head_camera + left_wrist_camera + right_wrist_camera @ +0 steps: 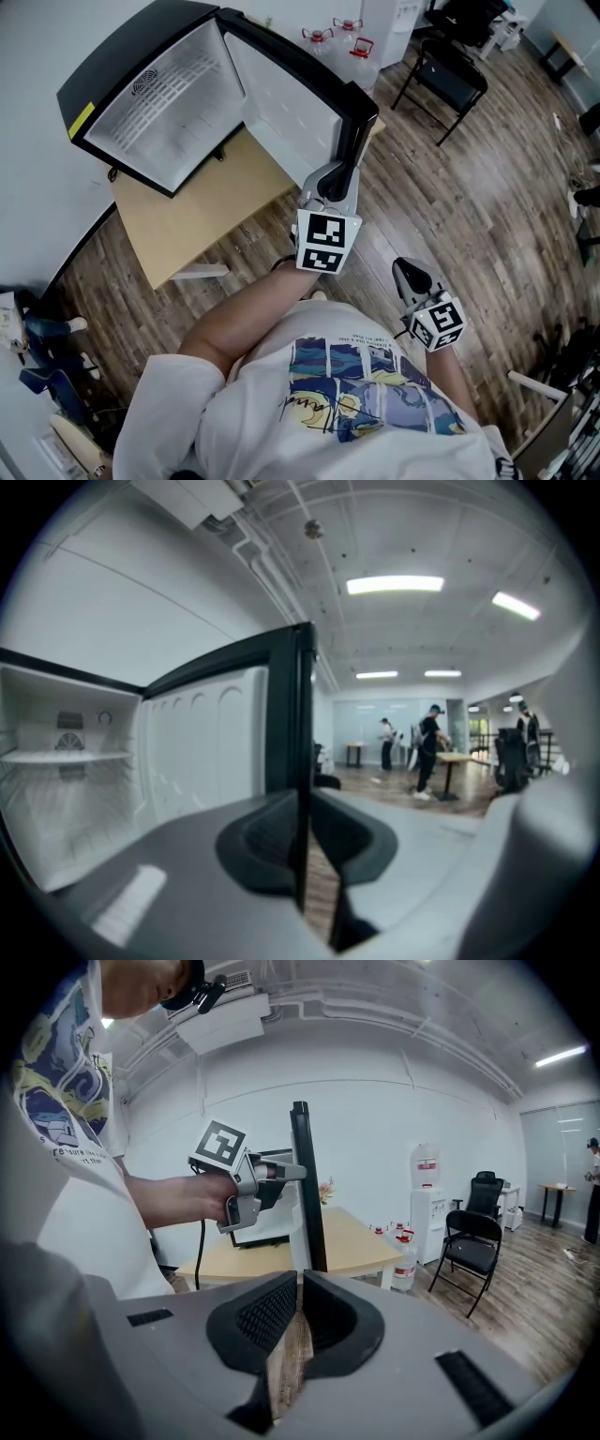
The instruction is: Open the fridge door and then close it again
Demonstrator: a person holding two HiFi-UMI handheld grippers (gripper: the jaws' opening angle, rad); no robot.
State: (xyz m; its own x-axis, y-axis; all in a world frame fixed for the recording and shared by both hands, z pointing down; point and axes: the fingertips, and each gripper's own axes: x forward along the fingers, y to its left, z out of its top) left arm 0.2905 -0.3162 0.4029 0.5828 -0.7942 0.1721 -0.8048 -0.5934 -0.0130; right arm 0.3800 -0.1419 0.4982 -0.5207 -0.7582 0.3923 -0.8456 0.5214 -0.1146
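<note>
Black-rimmed fridge door [281, 108] — wide open — is clamped in the left gripper [349, 159], while the right gripper [409, 274] is seen closed, empty.

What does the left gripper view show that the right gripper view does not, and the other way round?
Only the left gripper view: the fridge's white inside with its shelf, and people standing far off in the room.
Only the right gripper view: the left gripper on the door's free edge, the wooden table, a black chair and a water dispenser.
Both: the open fridge door, seen nearly edge on, and the wooden floor.
</note>
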